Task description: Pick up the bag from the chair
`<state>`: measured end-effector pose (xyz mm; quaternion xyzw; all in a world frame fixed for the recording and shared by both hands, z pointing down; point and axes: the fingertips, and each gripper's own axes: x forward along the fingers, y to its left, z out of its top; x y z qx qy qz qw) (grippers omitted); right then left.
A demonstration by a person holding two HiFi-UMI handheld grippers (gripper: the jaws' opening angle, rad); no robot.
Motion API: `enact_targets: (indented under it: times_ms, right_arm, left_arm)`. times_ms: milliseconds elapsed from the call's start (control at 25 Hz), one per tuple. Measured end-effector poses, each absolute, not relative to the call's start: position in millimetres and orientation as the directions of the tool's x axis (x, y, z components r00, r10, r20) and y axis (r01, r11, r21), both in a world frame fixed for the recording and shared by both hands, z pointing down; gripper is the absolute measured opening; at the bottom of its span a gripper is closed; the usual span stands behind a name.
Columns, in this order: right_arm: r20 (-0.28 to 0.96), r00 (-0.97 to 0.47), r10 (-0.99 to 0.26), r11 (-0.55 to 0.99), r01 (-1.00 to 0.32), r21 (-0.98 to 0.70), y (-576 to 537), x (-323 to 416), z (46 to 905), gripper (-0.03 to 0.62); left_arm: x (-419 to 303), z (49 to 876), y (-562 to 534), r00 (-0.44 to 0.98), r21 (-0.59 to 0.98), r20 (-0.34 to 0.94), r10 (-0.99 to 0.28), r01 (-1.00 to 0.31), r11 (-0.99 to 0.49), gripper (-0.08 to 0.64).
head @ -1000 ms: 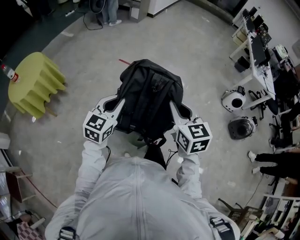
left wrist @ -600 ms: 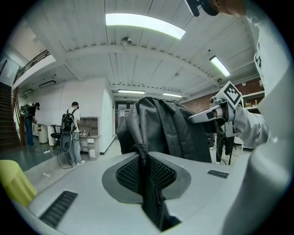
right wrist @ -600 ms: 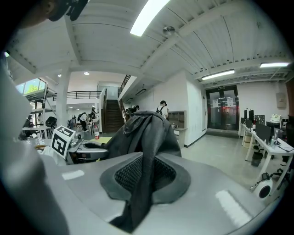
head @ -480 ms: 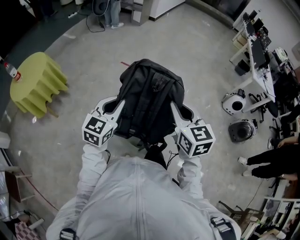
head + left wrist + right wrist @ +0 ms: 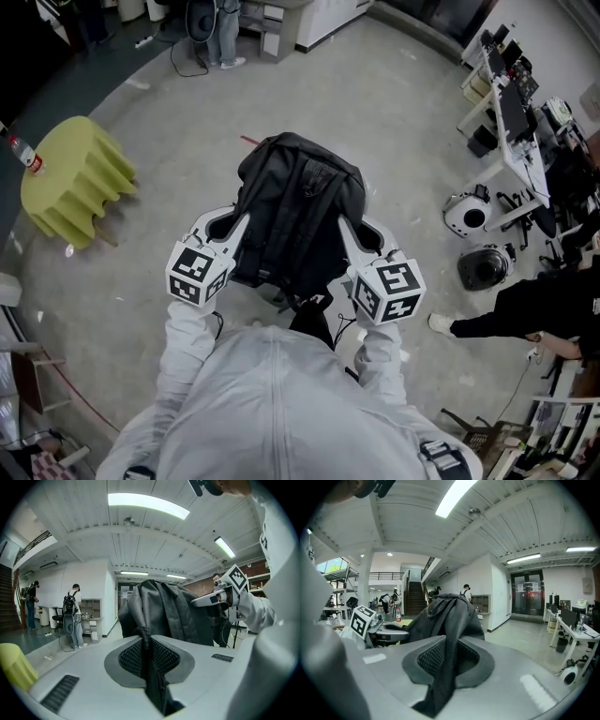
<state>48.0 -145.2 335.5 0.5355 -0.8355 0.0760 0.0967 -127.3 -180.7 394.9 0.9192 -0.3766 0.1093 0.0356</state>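
A black backpack (image 5: 300,220) hangs in front of me, held between both grippers. My left gripper (image 5: 238,223) is shut on a black strap (image 5: 149,660) at the bag's left side. My right gripper (image 5: 344,227) is shut on the other strap (image 5: 443,672) at the bag's right side. In the left gripper view the grey-black bag (image 5: 164,616) rises beyond the jaws, with the right gripper (image 5: 216,597) past it. From the right gripper view the bag (image 5: 447,616) stands upright, the left gripper (image 5: 382,631) beside it. The chair is hidden under the bag.
A yellow-green covered table (image 5: 70,183) with a red bottle (image 5: 26,157) stands at left. At right are a desk (image 5: 516,122), a white round device (image 5: 466,211) and a dark one (image 5: 483,264). A person's leg in black (image 5: 506,314) reaches in from the right.
The bag and both grippers have stayed almost in place, shifting slightly. The person's leg at the right has stepped further left across the floor.
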Motion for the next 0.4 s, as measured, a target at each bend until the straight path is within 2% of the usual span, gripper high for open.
enact_targets:
  times_ms: [400]
  right_arm:
    - [0.249,-0.417,-0.874,0.428,-0.904,-0.014,-149.9,43.0,338.5,0.051]
  left_arm:
    - [-131.6,401.3,-183.4,0.694,0.014,0.228,-0.683,-0.704,-0.71,0.038]
